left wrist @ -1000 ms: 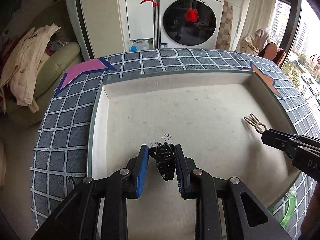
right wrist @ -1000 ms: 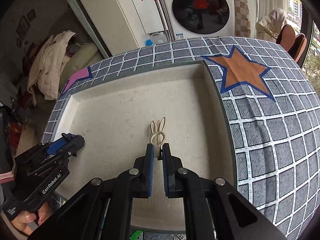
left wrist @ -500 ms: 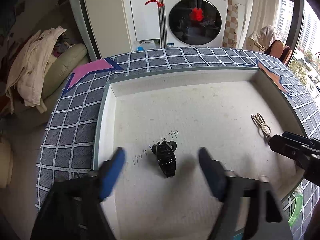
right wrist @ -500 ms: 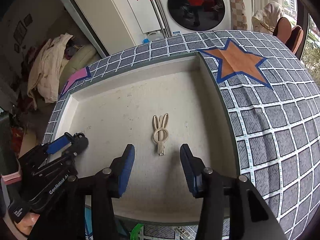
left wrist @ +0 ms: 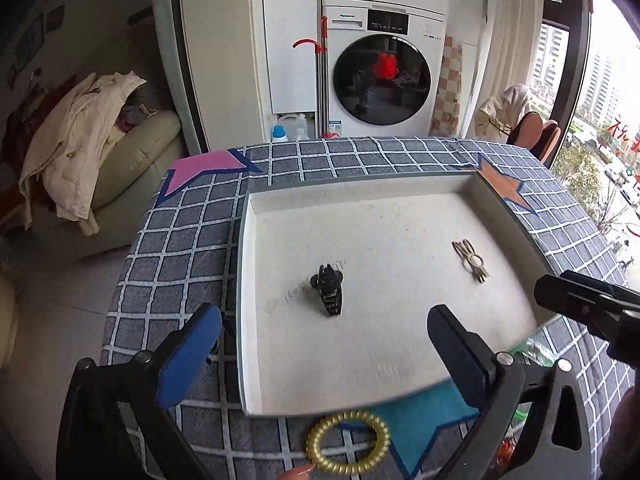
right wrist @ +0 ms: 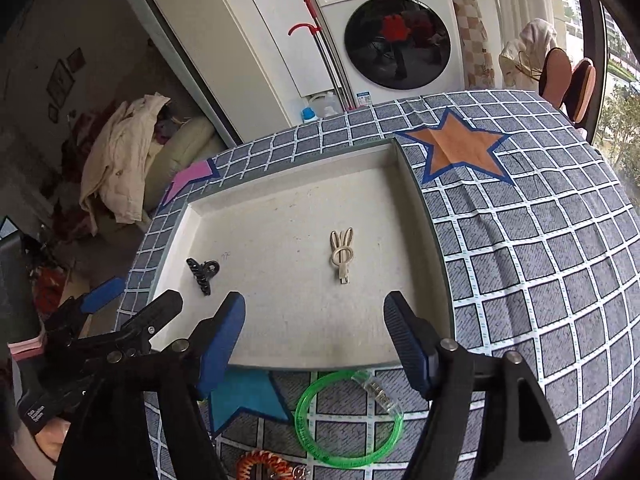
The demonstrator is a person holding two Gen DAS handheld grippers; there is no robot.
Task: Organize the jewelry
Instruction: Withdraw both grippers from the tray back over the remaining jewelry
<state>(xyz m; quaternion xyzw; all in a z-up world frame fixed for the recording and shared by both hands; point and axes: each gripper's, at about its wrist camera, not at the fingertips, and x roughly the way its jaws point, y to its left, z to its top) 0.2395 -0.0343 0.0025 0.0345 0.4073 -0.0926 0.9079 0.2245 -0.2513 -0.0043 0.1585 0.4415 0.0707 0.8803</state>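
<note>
Checked cloth (right wrist: 540,264) covers the table, and at the bottom of the right wrist frame, nearest the cameras, lie a green ring (right wrist: 348,420) and an orange coil (right wrist: 264,464); the left wrist view shows a gold coil tie (left wrist: 348,448) at bottom centre, all outside the tray. Just above them the left gripper (left wrist: 324,344) and right gripper (right wrist: 314,340) both hang with jaws spread wide and nothing between them, at the near edge of the white tray (left wrist: 252,200). Farther in, mid-frame, a black claw clip (left wrist: 329,289) rests on the tray floor, and a beige bunny clip (right wrist: 341,254) lies well apart from it toward the right wall. Beyond the table stands a washer (right wrist: 396,40). Two pieces look placed; I judge the next step is fetching a loose item, which calls for dropping a gripper back and down over a ring or coil, then closing on its rim.
</note>
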